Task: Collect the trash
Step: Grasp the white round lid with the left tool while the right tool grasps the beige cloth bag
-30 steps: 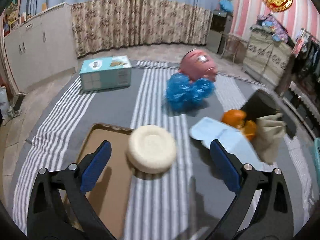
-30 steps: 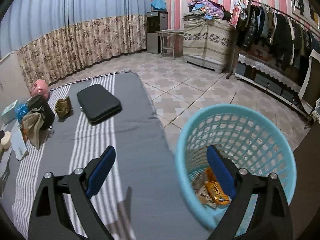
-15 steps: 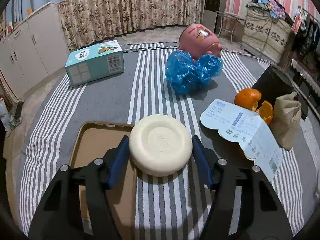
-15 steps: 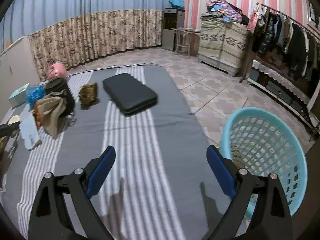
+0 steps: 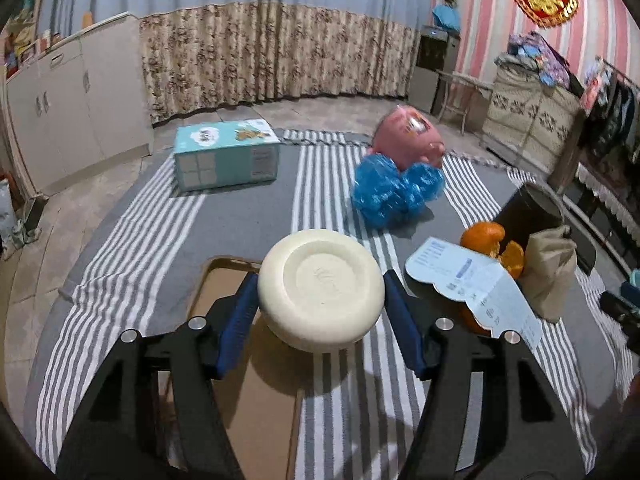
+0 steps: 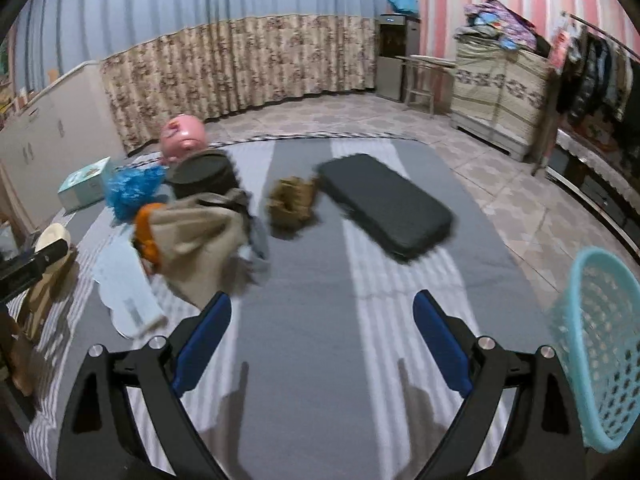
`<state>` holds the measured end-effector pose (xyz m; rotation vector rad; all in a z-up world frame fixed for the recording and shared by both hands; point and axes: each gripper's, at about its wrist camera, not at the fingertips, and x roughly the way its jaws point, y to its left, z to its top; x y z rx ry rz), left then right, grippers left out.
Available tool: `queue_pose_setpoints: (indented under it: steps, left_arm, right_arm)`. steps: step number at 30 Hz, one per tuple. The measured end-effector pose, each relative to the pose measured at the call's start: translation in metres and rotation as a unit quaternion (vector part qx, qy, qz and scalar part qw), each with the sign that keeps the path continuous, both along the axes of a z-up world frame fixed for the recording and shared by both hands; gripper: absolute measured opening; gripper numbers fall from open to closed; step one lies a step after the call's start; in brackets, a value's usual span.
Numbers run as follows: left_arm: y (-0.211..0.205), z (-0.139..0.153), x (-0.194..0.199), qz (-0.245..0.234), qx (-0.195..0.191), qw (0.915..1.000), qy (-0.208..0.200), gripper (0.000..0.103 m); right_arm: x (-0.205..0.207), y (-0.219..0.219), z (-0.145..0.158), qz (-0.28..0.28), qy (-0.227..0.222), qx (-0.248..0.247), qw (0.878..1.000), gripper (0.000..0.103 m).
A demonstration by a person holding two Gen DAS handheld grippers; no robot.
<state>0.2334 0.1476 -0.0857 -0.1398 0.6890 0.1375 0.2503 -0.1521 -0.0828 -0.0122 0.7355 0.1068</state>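
My left gripper [image 5: 320,304] is shut on a cream round disc [image 5: 321,289] and holds it just above the brown tray [image 5: 224,280] on the striped cloth. Orange peel [image 5: 486,236], a pale blue paper card [image 5: 472,280], a crumpled brown paper bag [image 5: 552,268] and a blue plastic wad [image 5: 396,190] lie to its right. My right gripper [image 6: 322,340] is open and empty above the grey cloth. The light blue trash basket [image 6: 600,344] stands at its right. The paper bag [image 6: 200,232] and peel [image 6: 146,220] lie left of it.
A teal box [image 5: 226,156] and a pink piggy bank [image 5: 408,142] sit at the far side. A black cylinder [image 5: 528,216] stands behind the peel. A black flat case [image 6: 388,204] and a brown crumpled object [image 6: 292,200] lie mid-table. Tiled floor lies beyond the table's right edge.
My left gripper closed on the cream disc and lifted it slightly. My right gripper swung left away from over the basket, towards the table's clutter.
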Motion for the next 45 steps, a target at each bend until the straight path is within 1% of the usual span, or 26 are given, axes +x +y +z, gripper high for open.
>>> queue_pose_setpoints:
  steps: [3,6,8,10,11,12,13,15,16,17,20,24,28,32,33,35,37,38,40,42,45]
  left_arm:
    - [0.004,0.005,-0.002,0.012,0.005,0.9998,-0.018,0.061]
    - [0.007,0.004,-0.001,0.012,0.005,0.9998,-0.017,0.061]
    - [0.007,0.005,-0.002,0.012,0.006,0.9998,-0.017,0.061]
    - [0.007,0.005,-0.002,0.013,0.006,0.9997,-0.019,0.061]
    - [0.007,0.005,-0.002,0.013,0.007,0.9997,-0.020,0.061]
    - [0.006,0.004,-0.002,0.012,0.008,0.9997,-0.020,0.061]
    - [0.005,0.005,-0.002,0.011,0.011,0.9997,-0.021,0.061]
    - [0.003,0.004,-0.002,0.010,0.015,0.9996,-0.020,0.061]
    - [0.003,0.003,-0.001,0.009,0.016,0.9996,-0.019,0.061]
    - [0.002,0.003,-0.001,0.009,0.018,0.9996,-0.019,0.061]
    - [0.004,0.003,-0.001,0.011,0.017,0.9996,-0.020,0.061]
    - [0.004,0.003,-0.001,0.012,0.020,0.9995,-0.019,0.061]
    - [0.002,0.003,0.001,0.008,0.025,0.9995,-0.015,0.061]
    - [-0.006,0.008,-0.001,0.010,0.044,0.9988,-0.020,0.061]
    - [-0.007,0.010,-0.001,0.009,0.042,0.9989,-0.020,0.061]
    - [-0.013,0.019,-0.003,0.004,0.026,0.9994,-0.024,0.061]
    - [-0.025,0.030,-0.005,-0.003,0.022,0.9992,-0.034,0.061]
    - [-0.031,0.035,-0.006,-0.008,0.023,0.9989,-0.039,0.061]
    - [-0.050,0.044,-0.008,-0.023,0.028,0.9981,-0.049,0.061]
    - [-0.070,0.051,-0.009,-0.039,0.034,0.9971,-0.056,0.061]
    - [-0.097,0.061,-0.010,-0.060,0.033,0.9956,-0.064,0.061]
  right_arm:
    - [0.015,0.019,-0.001,0.011,0.008,0.000,1.000,0.090]
    - [0.030,0.034,-0.004,0.021,0.016,0.011,1.000,0.090]
    - [0.040,0.044,-0.009,0.029,0.026,0.007,0.999,0.090]
    - [0.047,0.048,-0.016,0.036,0.039,0.011,0.999,0.088]
    - [0.049,0.048,-0.019,0.041,0.045,0.016,0.998,0.077]
    - [0.052,0.051,-0.021,0.050,0.051,0.022,0.997,0.061]
    - [0.053,0.053,-0.023,0.056,0.053,0.024,0.997,0.054]
    - [0.049,0.056,-0.020,0.069,0.045,0.025,0.996,0.036]
    - [0.046,0.056,-0.019,0.073,0.041,0.025,0.996,0.031]
    - [0.043,0.056,-0.017,0.077,0.036,0.024,0.996,0.016]
    - [0.029,0.040,-0.008,0.077,0.020,0.035,0.996,0.008]
    - [0.011,0.008,0.004,0.064,0.005,0.044,0.997,0.007]
    - [-0.016,-0.034,0.018,0.036,-0.014,0.032,0.999,0.007]
    - [-0.044,-0.092,0.042,-0.016,-0.039,0.018,0.999,0.007]
    - [-0.048,-0.103,0.047,-0.027,-0.044,0.021,0.998,0.007]
    - [-0.057,-0.131,0.059,-0.055,-0.056,0.031,0.996,0.007]
    - [-0.068,-0.161,0.070,-0.085,-0.069,0.039,0.993,0.007]
    - [-0.072,-0.168,0.072,-0.091,-0.073,0.038,0.992,0.007]
    - [-0.084,-0.191,0.077,-0.115,-0.084,0.024,0.990,0.007]
    - [-0.090,-0.209,0.076,-0.133,-0.089,0.022,0.987,0.007]
    - [-0.096,-0.237,0.069,-0.160,-0.090,0.030,0.983,0.007]
